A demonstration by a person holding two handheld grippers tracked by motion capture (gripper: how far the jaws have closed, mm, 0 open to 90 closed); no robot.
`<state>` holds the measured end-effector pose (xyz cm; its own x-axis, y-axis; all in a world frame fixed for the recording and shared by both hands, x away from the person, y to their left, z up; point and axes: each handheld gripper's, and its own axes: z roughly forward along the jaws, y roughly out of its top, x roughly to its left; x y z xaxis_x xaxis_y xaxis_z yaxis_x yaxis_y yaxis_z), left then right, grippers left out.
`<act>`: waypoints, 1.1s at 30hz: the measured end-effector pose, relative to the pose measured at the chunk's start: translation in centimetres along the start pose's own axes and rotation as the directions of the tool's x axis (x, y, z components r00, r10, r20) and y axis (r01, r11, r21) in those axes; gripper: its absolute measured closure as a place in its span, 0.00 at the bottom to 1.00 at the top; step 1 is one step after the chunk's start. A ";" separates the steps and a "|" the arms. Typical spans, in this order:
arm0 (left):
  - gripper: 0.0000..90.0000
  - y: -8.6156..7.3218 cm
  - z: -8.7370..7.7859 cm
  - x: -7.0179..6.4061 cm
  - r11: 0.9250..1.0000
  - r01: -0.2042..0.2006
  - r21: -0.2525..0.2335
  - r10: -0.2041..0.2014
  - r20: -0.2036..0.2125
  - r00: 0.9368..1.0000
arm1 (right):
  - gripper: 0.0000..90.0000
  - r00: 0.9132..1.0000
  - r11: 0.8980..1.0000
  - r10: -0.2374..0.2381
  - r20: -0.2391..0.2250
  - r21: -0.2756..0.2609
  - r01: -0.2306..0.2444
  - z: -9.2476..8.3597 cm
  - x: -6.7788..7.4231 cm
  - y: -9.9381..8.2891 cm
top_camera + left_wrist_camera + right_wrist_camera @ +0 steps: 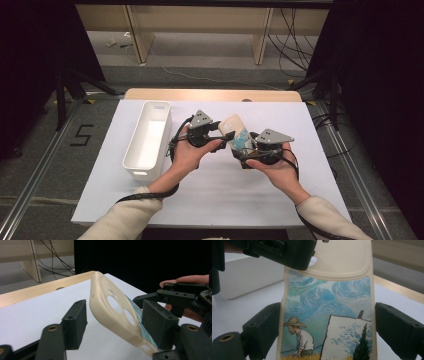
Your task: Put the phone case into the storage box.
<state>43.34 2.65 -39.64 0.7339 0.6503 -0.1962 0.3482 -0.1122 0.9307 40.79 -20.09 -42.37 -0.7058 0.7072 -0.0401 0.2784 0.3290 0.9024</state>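
A cream phone case (235,129) with a blue painted picture on its back hangs above the white table (210,195), between both grippers. My right gripper (241,150) is shut on its lower end; in the right gripper view both pads (265,327) press the long edges of the case (329,307). My left gripper (224,134) stands open around the upper end with the camera holes. In the left gripper view the case (112,305) leans on the right pad (157,325), while the left pad stays a little apart from it.
A long white bin (134,145), with nothing in it, stands on the left part of the table. The table's wooden far edge (210,94) lies behind the hands. Cables run over the floor beyond it.
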 end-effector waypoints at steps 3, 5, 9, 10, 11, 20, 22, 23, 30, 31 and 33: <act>0.48 -0.1 0.1 -0.1 1.000 0.015 0.005 -0.015 0.012 1.000 | 0.12 1.000 1.000 -0.002 -0.002 0.000 0.002 0.0 0.0 0.0; 0.53 -0.2 0.2 -0.1 1.000 0.019 0.006 -0.019 0.018 1.000 | 0.12 1.000 1.000 -0.008 -0.002 0.003 0.008 0.0 0.1 0.0; 0.65 -0.2 0.0 0.1 0.999 0.052 -0.013 -0.051 0.051 0.997 | 0.12 1.000 1.000 -0.011 0.001 0.009 0.011 0.1 0.1 -0.1; 0.68 -0.2 0.0 0.1 0.998 0.054 -0.018 -0.053 0.053 0.997 | 0.12 1.000 1.000 -0.010 0.000 0.011 0.010 0.1 0.1 -0.1; 0.72 -0.1 -0.1 0.1 0.998 0.055 -0.018 -0.054 0.061 0.997 | 0.12 1.000 1.000 -0.012 0.000 0.014 0.012 0.2 0.1 -0.2; 0.88 0.0 -0.2 -0.7 1.000 0.027 -0.007 -0.026 0.130 0.991 | 0.37 0.999 1.000 -0.021 0.024 -0.017 0.021 0.2 0.5 -0.2; 0.88 0.1 -0.3 -0.7 1.000 0.024 -0.010 -0.023 0.137 0.990 | 0.33 1.000 1.000 -0.004 -0.005 -0.016 0.004 0.2 0.4 -0.2; 0.89 0.2 -0.4 -0.8 1.000 0.018 -0.013 -0.016 0.136 0.991 | 0.34 1.000 1.000 -0.006 -0.002 -0.014 0.006 0.2 0.4 -0.2; 0.89 1.1 -1.2 -0.5 0.999 -0.041 -0.031 0.045 0.135 0.990 | 0.23 0.999 1.000 0.010 -0.033 0.019 -0.009 0.2 0.0 -0.5; 0.89 1.2 -1.3 -0.5 0.998 -0.047 -0.032 0.051 0.137 0.989 | 0.17 0.999 1.000 0.006 -0.047 0.031 -0.004 0.2 -0.1 -0.5; 0.89 1.4 -1.5 -0.4 0.998 -0.061 -0.032 0.065 0.144 0.987 | 0.17 0.999 0.999 0.001 -0.054 0.034 0.001 0.2 -0.2 -0.6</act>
<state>42.67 3.38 -37.80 0.8312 0.5266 -0.1782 0.2845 -0.1275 0.9502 40.89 -20.28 -42.98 -0.7397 0.6727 -0.0163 0.2996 0.3509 0.8872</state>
